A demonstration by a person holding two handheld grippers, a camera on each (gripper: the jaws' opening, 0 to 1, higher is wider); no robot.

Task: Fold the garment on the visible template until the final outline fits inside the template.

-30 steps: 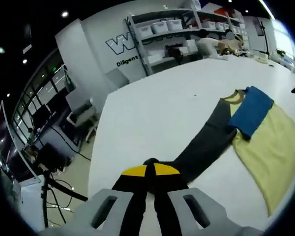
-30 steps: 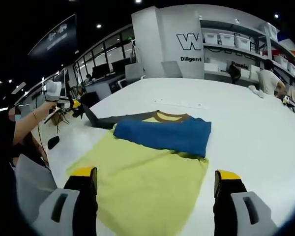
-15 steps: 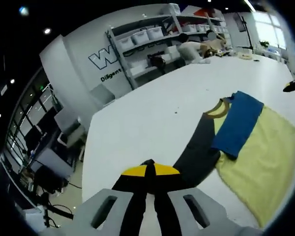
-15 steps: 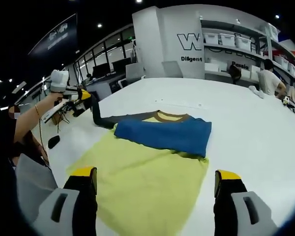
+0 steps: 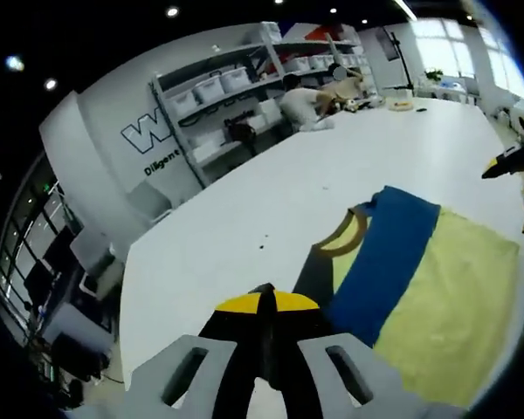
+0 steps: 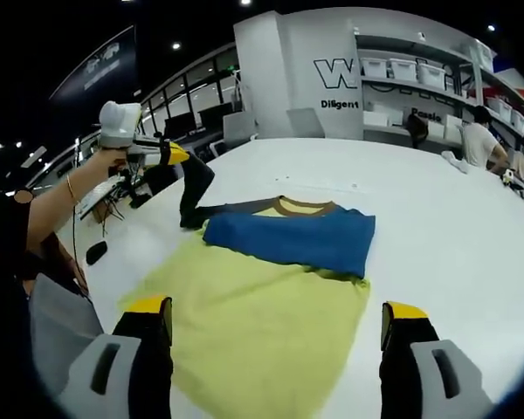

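Note:
A yellow shirt [image 6: 253, 323] lies flat on the white table [image 6: 437, 244], brown collar [image 6: 299, 207] at the far end. Its blue sleeve [image 6: 288, 236] is folded across the chest. My left gripper [image 5: 262, 305] is shut on the end of the dark grey sleeve [image 5: 313, 272], which runs from the jaws down to the collar [image 5: 345, 236]. In the right gripper view that left gripper [image 6: 170, 155] holds the grey sleeve [image 6: 195, 188] up off the table at the shirt's left. My right gripper [image 6: 271, 319] hangs open above the shirt's hem, holding nothing.
Shelves with white bins [image 6: 402, 70] line the far wall, and a person [image 6: 479, 135] bends at the table's far end. Desks and chairs [image 6: 236, 127] stand beyond the table's left edge. Small items [image 5: 402, 105] lie at the far end of the table.
My left gripper has lifted the grey sleeve off the table and carried it in toward the shirt's body. The right gripper has stayed still and open.

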